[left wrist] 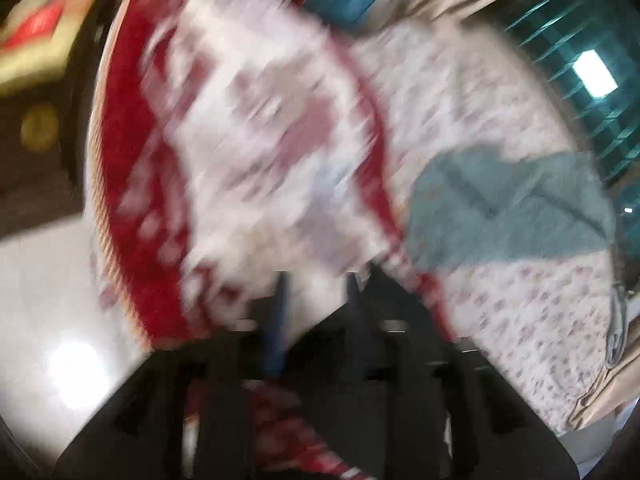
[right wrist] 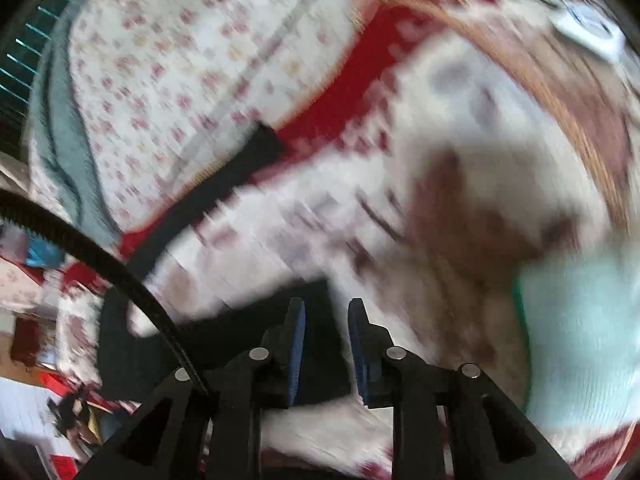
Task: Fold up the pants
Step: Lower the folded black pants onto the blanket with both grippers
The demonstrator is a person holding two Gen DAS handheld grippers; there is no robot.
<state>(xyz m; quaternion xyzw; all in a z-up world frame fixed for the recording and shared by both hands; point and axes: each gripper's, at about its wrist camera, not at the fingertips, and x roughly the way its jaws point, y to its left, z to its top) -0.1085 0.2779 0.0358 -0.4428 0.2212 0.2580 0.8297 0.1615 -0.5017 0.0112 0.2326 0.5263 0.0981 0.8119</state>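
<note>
Pants [right wrist: 460,208] lie blurred, white and red, under your parted, empty right gripper [right wrist: 326,320]; left gripper [left wrist: 316,284] also parted.

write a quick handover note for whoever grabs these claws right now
left claw: open, empty, over red-and-white cloth
right claw: open, empty, over the same cloth
grey-blue garment lies on the floral sheet, clear of both claws
done: too blurred to judge any fold
left: confirm which piece is the pants, regrip, fold
</note>
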